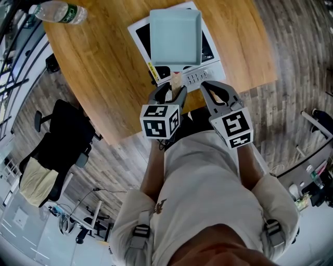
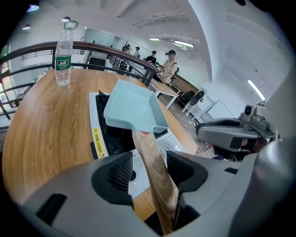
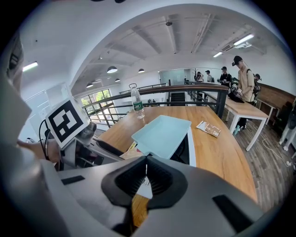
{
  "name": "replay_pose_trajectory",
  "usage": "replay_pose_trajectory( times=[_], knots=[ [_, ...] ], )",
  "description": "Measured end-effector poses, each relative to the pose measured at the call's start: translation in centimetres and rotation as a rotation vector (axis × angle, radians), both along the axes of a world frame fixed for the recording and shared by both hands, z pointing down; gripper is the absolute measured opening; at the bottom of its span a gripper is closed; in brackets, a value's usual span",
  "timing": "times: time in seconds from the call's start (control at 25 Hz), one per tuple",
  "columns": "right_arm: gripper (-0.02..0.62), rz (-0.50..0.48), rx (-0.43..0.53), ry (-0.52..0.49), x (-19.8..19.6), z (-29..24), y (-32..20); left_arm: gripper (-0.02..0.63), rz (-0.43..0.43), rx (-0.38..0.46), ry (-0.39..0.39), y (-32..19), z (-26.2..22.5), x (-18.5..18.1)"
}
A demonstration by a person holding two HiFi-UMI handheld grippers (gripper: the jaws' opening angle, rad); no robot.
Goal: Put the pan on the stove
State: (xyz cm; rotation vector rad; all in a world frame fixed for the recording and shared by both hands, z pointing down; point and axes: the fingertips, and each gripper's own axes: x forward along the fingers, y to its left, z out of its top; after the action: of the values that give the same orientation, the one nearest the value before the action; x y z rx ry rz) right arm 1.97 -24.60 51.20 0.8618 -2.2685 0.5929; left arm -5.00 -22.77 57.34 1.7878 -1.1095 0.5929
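The pan (image 1: 175,36), a pale blue square one with a wooden handle (image 1: 176,80), sits on the black-and-white stove (image 1: 210,70) on the wooden table (image 1: 93,67). My left gripper (image 1: 170,91) is open at the table's near edge. In the left gripper view the handle (image 2: 152,162) runs between the jaws of the left gripper (image 2: 150,170), with a gap at the left pad. The pan (image 2: 134,109) rests level over the stove (image 2: 99,139). Just to the right, my right gripper (image 1: 205,84) is shut with nothing in it, its tips meeting. The right gripper (image 3: 146,159) points at the pan (image 3: 162,134).
A water bottle (image 1: 60,13) stands at the table's far left corner. A booklet (image 3: 208,128) lies to the right of the stove. A black office chair (image 1: 57,150) stands on the floor to my left. Several people stand beyond a railing in the background.
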Motion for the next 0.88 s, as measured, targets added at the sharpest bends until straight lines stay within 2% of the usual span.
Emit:
replay_pose_trajectory(
  times=[0.52,0.88],
  knots=[
    [0.021,0.009,0.048,0.002,-1.0,-1.7,1.2,0.244,-0.023,0.078,-0.001,0.4,-2.7,-2.3],
    [0.021,0.023,0.110,-0.006,-1.6,-4.1,2.1,0.241,-0.030,0.175,-0.005,0.5,-6.3,-4.0]
  ],
)
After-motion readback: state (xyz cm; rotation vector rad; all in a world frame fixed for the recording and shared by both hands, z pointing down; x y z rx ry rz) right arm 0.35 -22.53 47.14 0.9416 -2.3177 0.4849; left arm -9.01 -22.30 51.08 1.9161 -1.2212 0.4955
